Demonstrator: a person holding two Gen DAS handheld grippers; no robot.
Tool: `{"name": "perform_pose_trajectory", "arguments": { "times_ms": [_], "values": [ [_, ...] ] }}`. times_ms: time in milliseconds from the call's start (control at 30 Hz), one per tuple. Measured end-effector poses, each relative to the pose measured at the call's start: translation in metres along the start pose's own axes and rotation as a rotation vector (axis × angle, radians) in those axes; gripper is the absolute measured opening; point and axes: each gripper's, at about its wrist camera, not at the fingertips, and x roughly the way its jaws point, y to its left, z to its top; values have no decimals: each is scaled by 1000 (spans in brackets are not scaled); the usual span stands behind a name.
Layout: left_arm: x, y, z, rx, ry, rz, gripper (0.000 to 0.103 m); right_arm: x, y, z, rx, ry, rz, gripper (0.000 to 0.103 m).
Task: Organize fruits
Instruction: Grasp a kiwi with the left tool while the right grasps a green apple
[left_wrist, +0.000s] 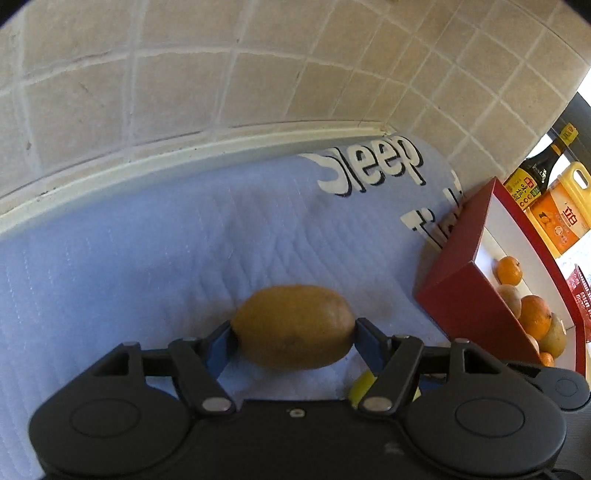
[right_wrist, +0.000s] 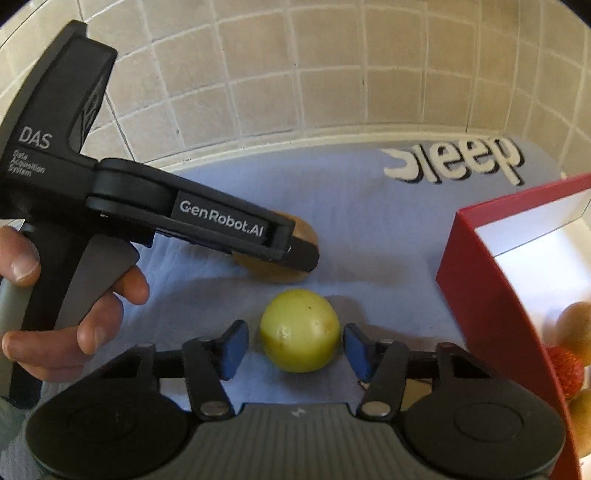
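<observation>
- So, biggest thing first: the blue mat (left_wrist: 155, 251) covers the counter up to the tiled wall (left_wrist: 221, 66), and it looks quilted and soft, so I'd guess fruit won't roll far on it.
- The red box (right_wrist: 491, 295) is my landmark. It's open-topped with white inside walls, and already holds oranges (left_wrist: 509, 271) plus other fruit, including something red and bumpy (right_wrist: 565, 365) that I can't identify.
- Behind the box, against the wall, stand a dark sauce bottle (left_wrist: 532, 177) and a yellow oil jug (left_wrist: 561, 218). They're worth avoiding on any wide swing.
- The left gripper (left_wrist: 293, 328) sits well left of the box, clamped end to end on a brown oval fruit (left_wrist: 293, 326), maybe a kiwi. Probably light, slightly soft, and bruisable, so gentle pressure seems wise. I can't tell if it's lifted or touching the mat.
- The right gripper (right_wrist: 295, 343) is nearer the box, and its blue pads (right_wrist: 232, 347) are spread wide on either side of a small green round fruit (right_wrist: 300, 330) on the mat, not touching it.
- That green one looks smooth and firm, so likely slippery. I'd grab across its widest middle.
- Room-wise: open mat lies between both fruits and the box. The box's near wall looks tall, so I reckon fruit has to go up and over the rim, not slide in.
</observation>
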Motion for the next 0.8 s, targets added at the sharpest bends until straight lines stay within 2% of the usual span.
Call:
{"name": "perform_pose_trajectory", "arguments": {
  "times_ms": [67,133,367,467,600,700,800],
  "values": [
    [2,-2,1,4,-3,9,82,2,-2,-1,7,5,-4,55],
    [3,-3,1,7,-10,14,81,4,-4,1,18,8,1,49],
    [-1,0,-6,0,-57,15,80,5,-3,1,37,2,9,49],
    [-13,-4,-5,0,-95,8,80,-7,-4,2,69,-11,18,49],
    [-49,-24,10,42,-193,-25,80,-46,-10,7,89,-81,19,49],
    [-75,-55,26,123,-268,-55,80,-87,-23,13,109,-166,-11,49],
    [-91,-94,42,194,-324,-119,80,-129,-43,18,141,-257,-65,49]
  ]
}}
